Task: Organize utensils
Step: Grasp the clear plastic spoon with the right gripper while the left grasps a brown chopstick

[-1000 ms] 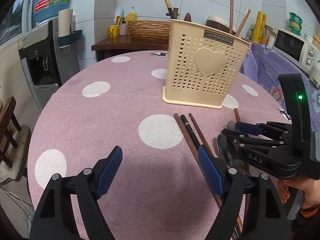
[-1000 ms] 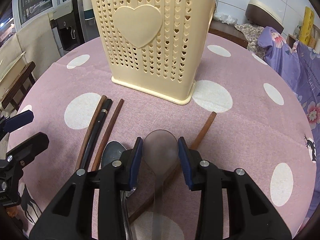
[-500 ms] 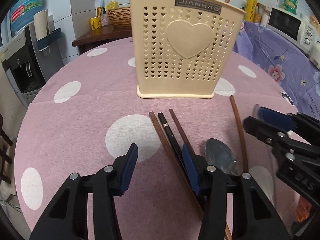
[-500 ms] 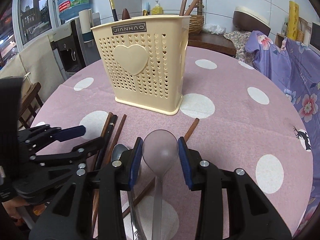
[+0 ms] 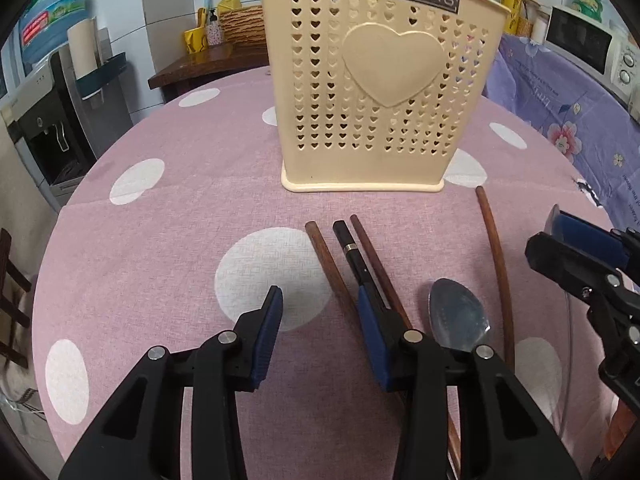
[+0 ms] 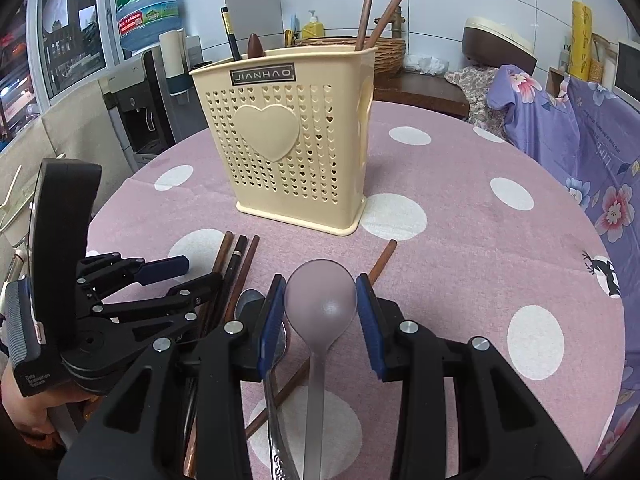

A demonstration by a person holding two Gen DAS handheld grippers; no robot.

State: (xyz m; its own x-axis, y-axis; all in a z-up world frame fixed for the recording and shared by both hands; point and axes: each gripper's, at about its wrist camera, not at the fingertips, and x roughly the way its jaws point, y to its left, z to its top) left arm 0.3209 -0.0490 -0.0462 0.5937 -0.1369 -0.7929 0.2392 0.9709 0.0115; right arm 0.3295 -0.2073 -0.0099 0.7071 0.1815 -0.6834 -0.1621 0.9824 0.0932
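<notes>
A cream heart-pattern utensil holder (image 5: 376,92) (image 6: 296,152) stands mid-table with several chopsticks (image 6: 368,4) upright inside. In front of it lie three chopsticks side by side (image 5: 352,248) (image 6: 236,256), a metal spoon (image 5: 458,316) (image 6: 250,300) and one lone brown chopstick (image 5: 496,256) (image 6: 384,258). My left gripper (image 5: 320,320) (image 6: 188,276) hangs low over the three chopsticks with its jaws closing. The leftmost brown one runs between the pads, which do not press on it. My right gripper (image 6: 320,316) (image 5: 560,232) is shut on the bowl of a translucent spoon (image 6: 320,300), held above the cloth.
The round table wears a pink cloth with white dots (image 5: 180,220). A purple floral cover (image 5: 580,120) and microwave (image 5: 592,40) lie to the right, a water dispenser (image 5: 48,120) to the left, and a wooden side table (image 5: 208,64) stands behind.
My left gripper slid right, toward the holder, and its jaws narrowed around the leftmost chopstick. My right gripper rose with the translucent spoon still held.
</notes>
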